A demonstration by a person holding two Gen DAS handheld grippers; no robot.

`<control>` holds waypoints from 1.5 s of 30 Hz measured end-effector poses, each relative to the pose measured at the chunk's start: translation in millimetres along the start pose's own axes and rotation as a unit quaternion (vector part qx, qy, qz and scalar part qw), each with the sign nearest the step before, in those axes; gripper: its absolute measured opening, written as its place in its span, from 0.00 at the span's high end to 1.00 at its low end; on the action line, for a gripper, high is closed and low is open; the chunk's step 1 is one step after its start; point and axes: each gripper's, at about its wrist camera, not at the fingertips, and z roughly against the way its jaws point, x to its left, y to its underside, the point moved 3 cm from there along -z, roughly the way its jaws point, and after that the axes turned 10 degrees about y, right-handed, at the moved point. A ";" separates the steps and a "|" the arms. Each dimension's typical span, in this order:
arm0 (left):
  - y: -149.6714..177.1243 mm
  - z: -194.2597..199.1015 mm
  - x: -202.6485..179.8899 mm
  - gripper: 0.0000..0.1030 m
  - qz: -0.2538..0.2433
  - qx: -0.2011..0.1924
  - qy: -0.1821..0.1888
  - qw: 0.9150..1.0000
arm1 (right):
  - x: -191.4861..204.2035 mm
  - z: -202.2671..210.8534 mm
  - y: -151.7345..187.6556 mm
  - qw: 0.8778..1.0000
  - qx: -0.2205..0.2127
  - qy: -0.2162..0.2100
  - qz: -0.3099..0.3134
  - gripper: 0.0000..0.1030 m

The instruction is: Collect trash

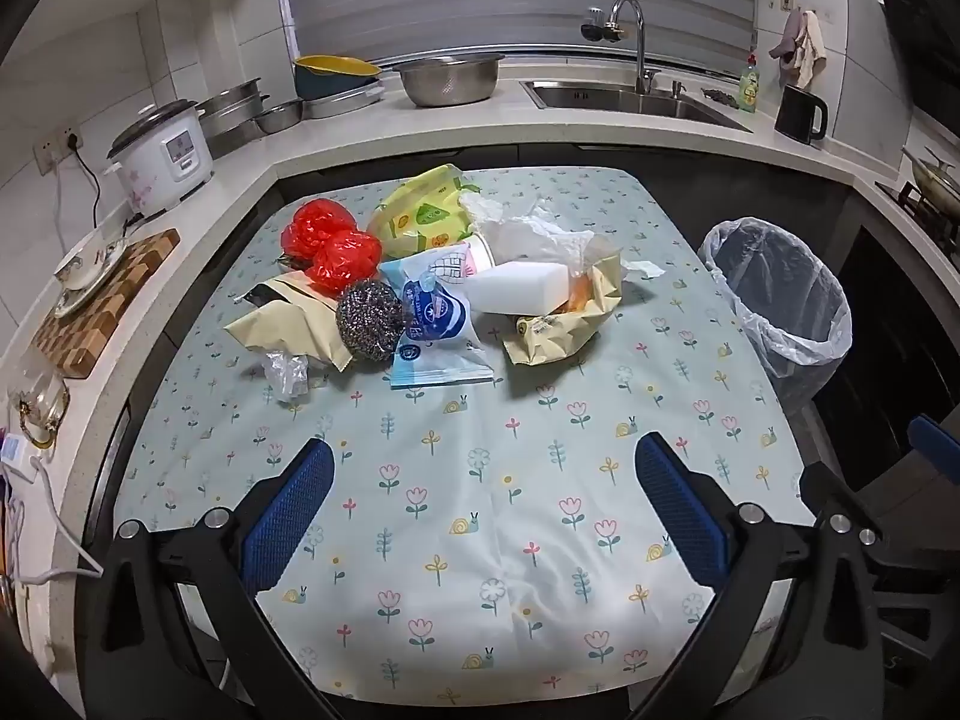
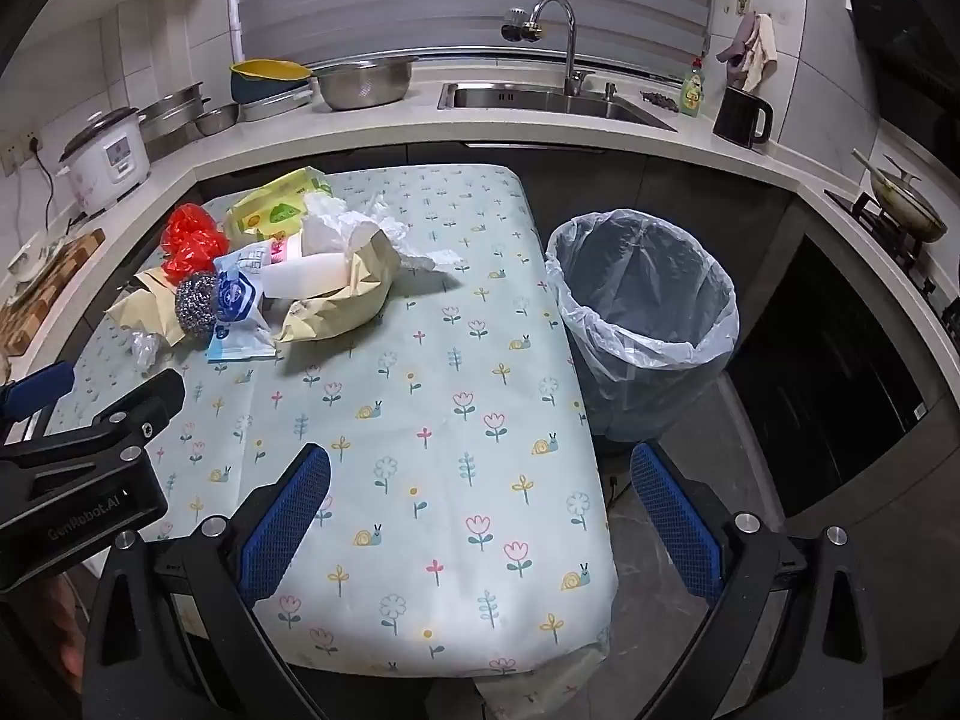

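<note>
Trash (image 1: 420, 276) lies in one heap ahead of both spread, empty claws, left (image 1: 483, 516) and right (image 2: 480, 516): two red bags (image 1: 330, 246), one scourer (image 1: 369, 321), one sponge (image 1: 519, 288). One bin (image 2: 645, 312) stands beyond the table's (image 2: 420, 450) right edge; bare cloth lies between claws and heap.

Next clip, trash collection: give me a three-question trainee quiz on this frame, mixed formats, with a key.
1. True or false: the left gripper and right gripper both have open, empty jaws.
2. Multiple choice: the lined trash bin stands A) on the table, B) on the floor beside the table, C) in the sink.
3. Fill in: the steel wool scrubber lies between the beige paper bag and the blue-and-white ______.

Key: 1 true; 2 B; 3 wrapper.
</note>
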 end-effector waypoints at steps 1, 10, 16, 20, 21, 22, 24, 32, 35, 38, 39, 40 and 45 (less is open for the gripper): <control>-0.2 -0.3 0.6 0.07 0.002 0.001 0.001 1.000 | 0.0 -0.2 0.1 1.000 0.000 0.000 0.000 0.07; -0.5 2.0 -0.5 0.07 -0.002 -0.003 -0.002 1.000 | 0.9 1.5 0.0 1.000 -0.002 0.003 0.002 0.07; -1.4 3.1 1.1 0.07 -0.002 -0.004 -0.002 1.000 | 0.9 1.3 0.2 1.000 -0.002 0.003 0.000 0.07; -0.1 3.2 0.2 0.07 -0.003 -0.003 -0.002 1.000 | 0.4 2.0 3.0 1.000 -0.003 0.003 0.002 0.07; 0.0 3.5 0.3 0.07 -0.003 -0.003 -0.002 1.000 | -0.1 2.3 3.0 1.000 -0.003 0.003 0.001 0.07; 0.0 3.9 0.6 0.07 -0.003 -0.004 -0.002 1.000 | 0.0 0.9 2.8 1.000 -0.003 0.002 0.001 0.07; -0.3 2.8 0.8 0.07 -0.003 -0.004 -0.001 1.000 | 0.2 1.3 2.8 1.000 -0.002 0.004 0.002 0.07; 0.0 2.6 1.7 0.07 -0.004 -0.004 -0.001 1.000 | 1.2 1.3 0.2 1.000 -0.002 0.003 0.002 0.07; -0.1 2.0 1.3 0.07 -0.004 -0.004 -0.001 1.000 | 1.6 1.3 0.4 1.000 -0.002 0.004 0.003 0.07; -0.2 1.9 1.0 0.07 -0.004 -0.004 -0.002 1.000 | 1.7 1.6 0.8 1.000 -0.002 0.003 0.002 0.07; -0.2 1.9 1.0 0.07 -0.003 -0.004 -0.002 1.000 | 2.0 1.6 0.8 1.000 -0.003 0.003 0.002 0.07; -0.2 2.0 1.2 0.07 -0.004 -0.004 -0.002 1.000 | 1.9 1.5 0.5 1.000 -0.003 0.003 0.003 0.07; 2.9 2.6 2.5 0.07 -0.001 -0.003 -0.003 1.000 | 2.4 1.3 0.4 1.000 -0.003 0.003 0.003 0.07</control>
